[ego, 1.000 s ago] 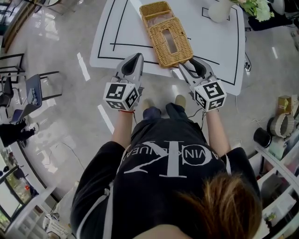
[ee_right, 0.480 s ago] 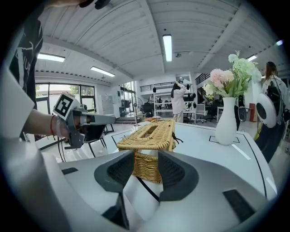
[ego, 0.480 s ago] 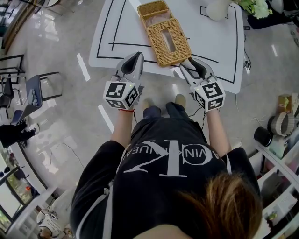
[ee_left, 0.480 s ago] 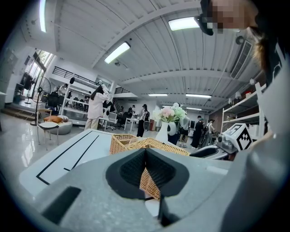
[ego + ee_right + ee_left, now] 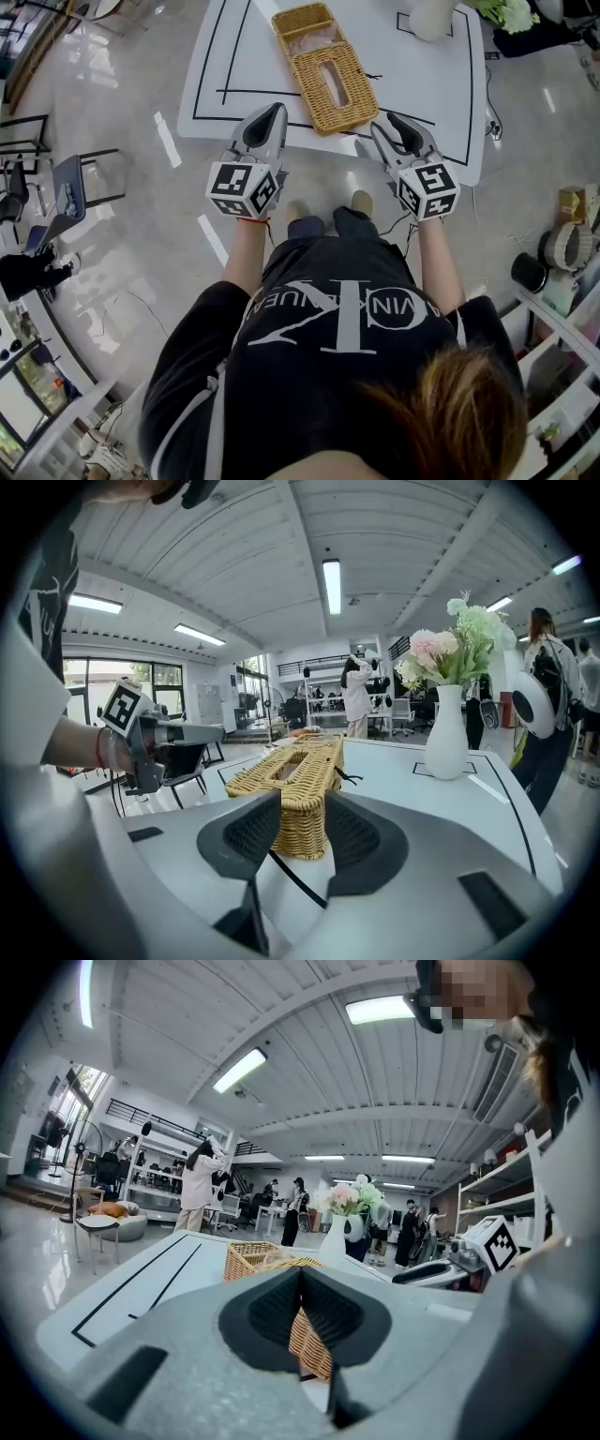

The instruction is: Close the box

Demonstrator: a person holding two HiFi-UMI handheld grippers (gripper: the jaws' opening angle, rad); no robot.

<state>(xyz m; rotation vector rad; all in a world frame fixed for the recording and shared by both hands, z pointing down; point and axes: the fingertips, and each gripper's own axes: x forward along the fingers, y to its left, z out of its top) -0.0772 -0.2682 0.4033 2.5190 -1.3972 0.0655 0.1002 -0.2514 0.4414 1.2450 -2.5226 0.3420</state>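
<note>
Two grippers hover at the near edge of the bench [image 5: 441, 89], and the wicker box [image 5: 328, 67] lies on the bench just beyond them; its long axis runs from the near edge toward the far edge, slanted so that the far end leans left. The slotted lid [image 5: 339, 84] is the nearer half and the open basket half [image 5: 302, 21] the farther one, so the box is not yet closed.

The lid's near end falls between the two grippers but closer to the right gripper [image 5: 387, 123], which points at its near right corner; those jaws stand wide apart and have just been closing a little, with nothing between them; the box shows through the gap but lies ahead of the tips. The left gripper [image 5: 275, 112] is off the box's near left side, a little further away, its jaws brought together on nothing.

I judge the right gripper the better placed for the coming move; the lid would have to swing away from the person, over the far half, so the hold belongs on the lid's near end; how the lid is hinged I cannot tell. A vase [image 5: 433, 19] stands near the far right corner, well apart from the box.
</note>
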